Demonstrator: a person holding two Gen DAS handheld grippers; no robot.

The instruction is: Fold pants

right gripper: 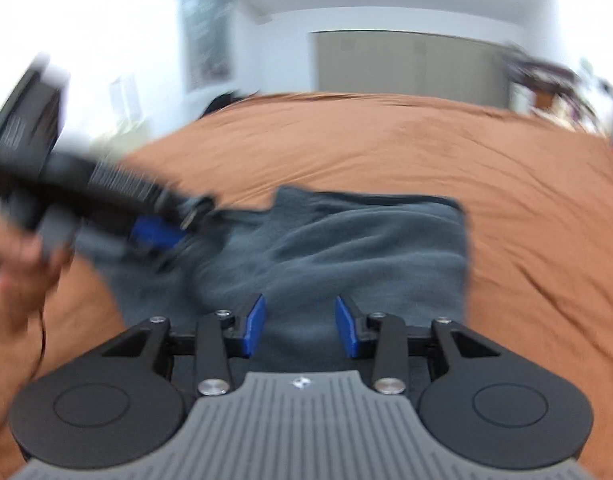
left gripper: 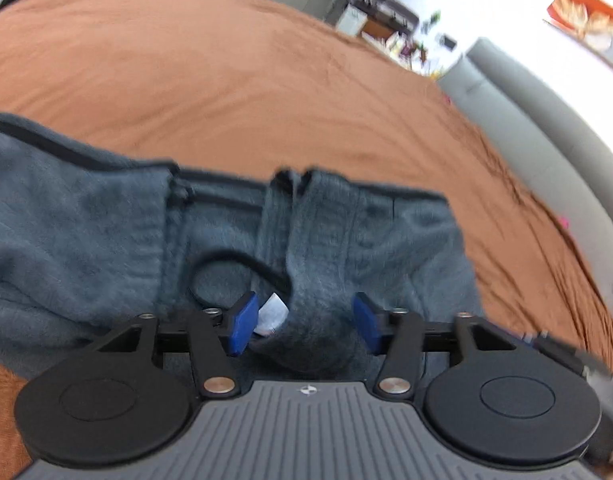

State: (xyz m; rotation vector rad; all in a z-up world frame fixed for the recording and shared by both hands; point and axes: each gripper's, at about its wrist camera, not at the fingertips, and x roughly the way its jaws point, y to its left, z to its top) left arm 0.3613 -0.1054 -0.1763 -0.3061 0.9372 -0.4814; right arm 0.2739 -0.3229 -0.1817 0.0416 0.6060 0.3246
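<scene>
One pair of grey fleece pants (left gripper: 118,220) is seen spread on one rust-brown bedspread (left gripper: 226,72), folded into a rough block with its dark-trimmed edge toward the far side. In the left wrist view, going left to right: a wide grey panel of the pants, then one black drawstring loop (left gripper: 226,268) lying on the cloth, then one small white label (left gripper: 272,314) just beside the inner face of the left blue pad. The left gripper (left gripper: 304,322) is shown with its two blue pads apart, and a raised fold of the fleece stands up between them; the right pad lies against that fold, the left pad is clear of it, so no squeeze on the cloth can be confirmed. At the far right, one grey padded headboard (left gripper: 538,140) borders the bed, and one orange picture (left gripper: 586,12) is seen on the white wall.

In the right wrist view, left to right: one blurred hand (right gripper: 14,280) is seen carrying the left gripper (right gripper: 158,234), its blue pads low over the near-left part of the pants — contact there cannot be told through the blur. The right gripper (right gripper: 300,326) is shown at centre with its two blue fingers parted and nothing pinched; only the flat grey fleece is seen behind the gap. The bedspread extends to the right edge.
</scene>
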